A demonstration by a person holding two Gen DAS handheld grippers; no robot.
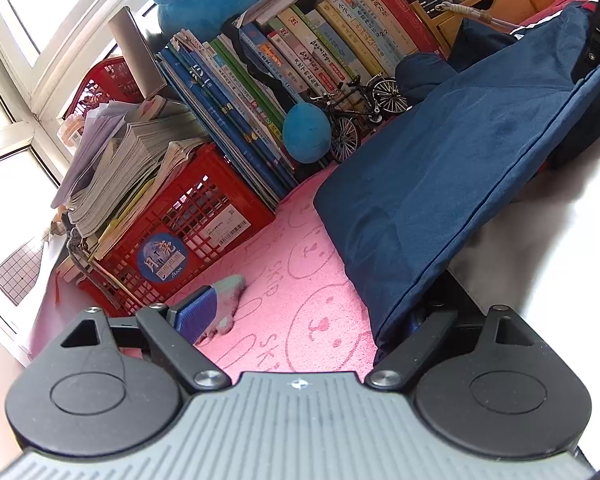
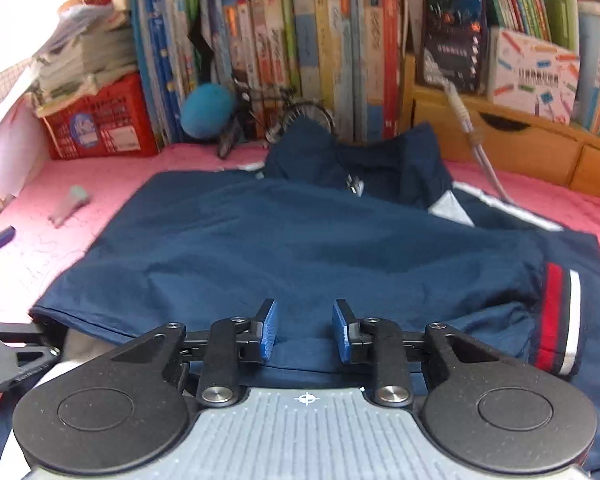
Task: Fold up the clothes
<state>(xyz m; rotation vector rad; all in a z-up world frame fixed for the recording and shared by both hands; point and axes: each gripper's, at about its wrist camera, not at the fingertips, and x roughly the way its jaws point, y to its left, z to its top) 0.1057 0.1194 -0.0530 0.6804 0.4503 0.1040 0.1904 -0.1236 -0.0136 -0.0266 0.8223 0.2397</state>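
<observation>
A navy jacket (image 2: 300, 240) lies spread on the pink mat (image 2: 80, 168), and its red and white striped cuff (image 2: 556, 320) sits at the right. My right gripper (image 2: 305, 328) hovers over the jacket's near hem. It is open, with a narrow gap between the blue pads and no fabric pinched in it. My left gripper (image 1: 306, 316) is open wide at the jacket's (image 1: 440, 184) left corner. Its left pad (image 1: 198, 316) is bare above the mat, and its right finger is hidden under the draped navy edge.
A small grey item (image 1: 230, 300) lies on the mat (image 1: 292, 264) near the left pad. Along the back stand a red crate (image 1: 188, 232) stacked with papers, rows of books (image 2: 300, 52), a blue plush ball (image 2: 208, 110), a model bicycle (image 1: 360, 116) and a wooden drawer unit (image 2: 520, 140).
</observation>
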